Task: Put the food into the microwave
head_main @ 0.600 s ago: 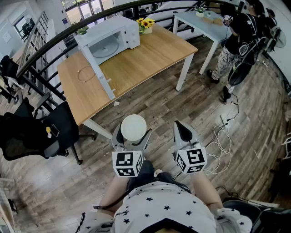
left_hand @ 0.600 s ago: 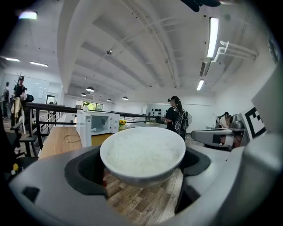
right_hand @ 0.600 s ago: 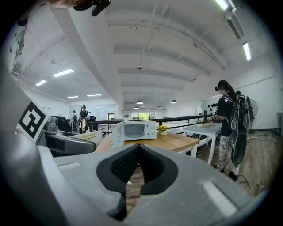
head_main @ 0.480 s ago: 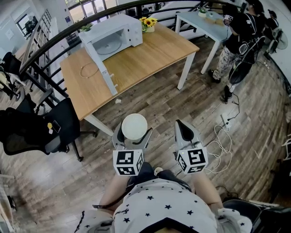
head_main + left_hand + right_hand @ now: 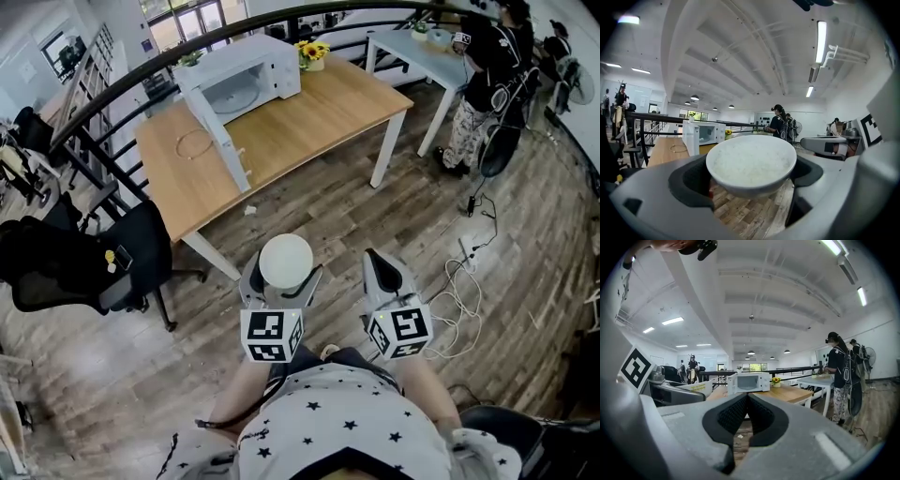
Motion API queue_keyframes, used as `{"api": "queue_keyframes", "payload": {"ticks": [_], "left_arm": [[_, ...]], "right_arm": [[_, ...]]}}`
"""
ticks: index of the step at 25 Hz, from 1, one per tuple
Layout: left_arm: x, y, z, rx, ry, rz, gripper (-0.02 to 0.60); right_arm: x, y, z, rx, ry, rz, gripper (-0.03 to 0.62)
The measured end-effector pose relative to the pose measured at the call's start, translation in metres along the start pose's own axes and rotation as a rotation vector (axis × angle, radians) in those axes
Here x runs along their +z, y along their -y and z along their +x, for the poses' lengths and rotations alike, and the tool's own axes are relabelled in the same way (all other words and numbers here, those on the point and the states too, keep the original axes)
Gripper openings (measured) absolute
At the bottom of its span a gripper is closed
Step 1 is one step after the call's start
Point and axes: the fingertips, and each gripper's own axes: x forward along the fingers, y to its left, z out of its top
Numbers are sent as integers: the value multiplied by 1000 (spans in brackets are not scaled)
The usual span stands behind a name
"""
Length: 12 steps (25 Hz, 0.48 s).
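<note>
A white bowl of rice (image 5: 286, 262) (image 5: 752, 164) sits between the wide-set jaws of my left gripper (image 5: 281, 278), which is shut on it and holds it over the wooden floor. My right gripper (image 5: 380, 272) (image 5: 746, 414) hangs beside it, jaws shut and empty. The white microwave (image 5: 246, 77) (image 5: 747, 382) stands at the far end of a wooden table (image 5: 309, 131), its door (image 5: 223, 145) swung wide open and its turntable visible inside. Both grippers are well short of the table.
A cable loop (image 5: 194, 143) lies on the table left of the door. A vase of sunflowers (image 5: 314, 53) stands right of the microwave. A black office chair (image 5: 89, 262) is at the left, a person (image 5: 483, 84) by a white table (image 5: 417, 47) at the right, and cords (image 5: 459, 281) on the floor.
The table and microwave have slid slightly down and right in the head view as the view moves toward them. Both grippers keep their hold and place.
</note>
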Motion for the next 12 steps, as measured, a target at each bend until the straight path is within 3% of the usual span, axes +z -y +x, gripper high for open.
{"api": "queue_keyframes", "payload": {"ticks": [12], "left_arm": [[-4,26,16,8,6,-17,482]], "right_arm": [[-4,24,-6,35,3,31,6]]}}
